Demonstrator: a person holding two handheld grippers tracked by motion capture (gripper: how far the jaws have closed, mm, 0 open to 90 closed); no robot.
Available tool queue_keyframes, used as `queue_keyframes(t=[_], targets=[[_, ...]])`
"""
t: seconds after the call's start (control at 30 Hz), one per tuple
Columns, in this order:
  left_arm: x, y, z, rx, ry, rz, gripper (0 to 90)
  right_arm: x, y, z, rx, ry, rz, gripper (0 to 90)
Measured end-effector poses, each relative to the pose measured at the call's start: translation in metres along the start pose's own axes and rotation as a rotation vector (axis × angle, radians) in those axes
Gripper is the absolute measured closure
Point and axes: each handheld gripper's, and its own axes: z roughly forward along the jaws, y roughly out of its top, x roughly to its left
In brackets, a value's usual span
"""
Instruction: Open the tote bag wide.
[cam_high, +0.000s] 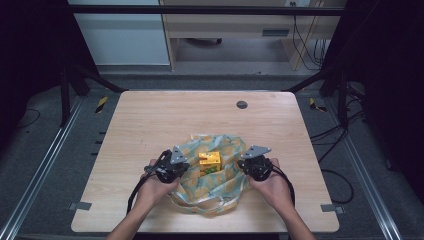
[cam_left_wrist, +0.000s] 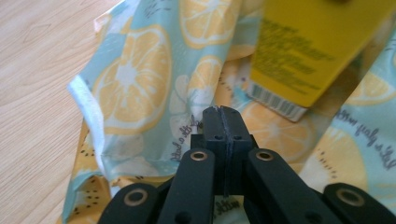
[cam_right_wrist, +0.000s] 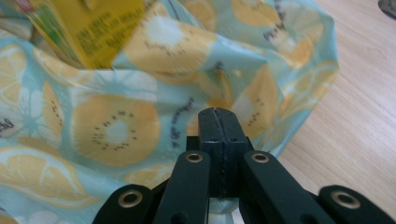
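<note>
A pale blue fabric bag printed with orange citrus slices (cam_high: 216, 170) lies on the near middle of the light wooden table (cam_high: 150, 120), a yellow carton (cam_high: 209, 162) standing in it. The left claw (cam_high: 175, 167) at its left edge and the right claw (cam_high: 250, 165) at its right edge are each fully closed, pinching the bag's cloth.

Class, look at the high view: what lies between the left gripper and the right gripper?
In the high view, a yellow carton stands in the fruit-print bag, between the left gripper and the right gripper.
</note>
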Motion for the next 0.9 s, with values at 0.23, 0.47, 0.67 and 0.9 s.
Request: queue_keyframes(t=[0.23, 0.47, 0.67, 0.9], targets=[[0.01, -0.005, 0.008, 0.016, 0.031, -0.023, 90.0, -0.008, -0.011, 0.003, 0.032, -0.015, 0.009, 90.0], [0.02, -0.011, 0.007, 0.007, 0.064, -0.054, 90.0, -0.02, -0.022, 0.003, 0.056, -0.022, 0.031, 90.0], [0.03, -0.016, 0.002, -0.006, 0.082, -0.083, 90.0, -0.026, -0.029, 0.003, 0.073, -0.033, 0.042, 90.0], [0.038, -0.019, -0.002, -0.024, 0.096, -0.105, 90.0, -0.03, -0.032, 0.002, 0.082, -0.041, 0.047, 90.0]])
